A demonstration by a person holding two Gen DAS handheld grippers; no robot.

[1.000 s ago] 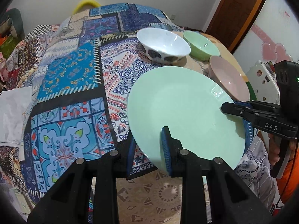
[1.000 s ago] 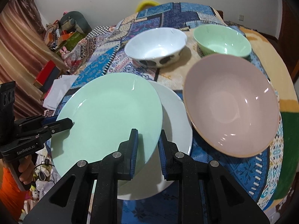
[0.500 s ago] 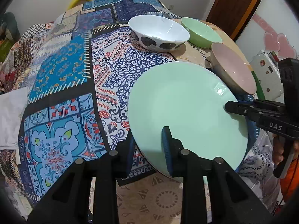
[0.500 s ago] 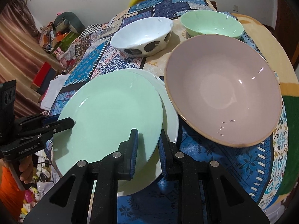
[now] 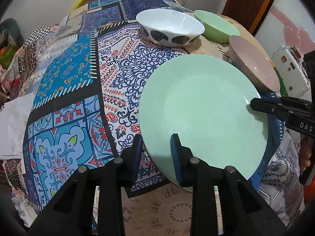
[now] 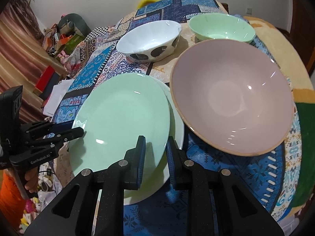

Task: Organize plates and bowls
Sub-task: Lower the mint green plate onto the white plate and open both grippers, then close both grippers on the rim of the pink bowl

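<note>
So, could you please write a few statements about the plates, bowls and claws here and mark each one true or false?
1. Both claws grip the green plate. True: left claw and right claw hold opposite rims.
2. The green plate is above a white plate. True.
3. The pink bowl holds food. False: it is empty.
4. The spotted bowl is stacked inside the green bowl. False: they stand side by side.
5. The bare table is wooden. False: a patterned cloth covers it.
</note>
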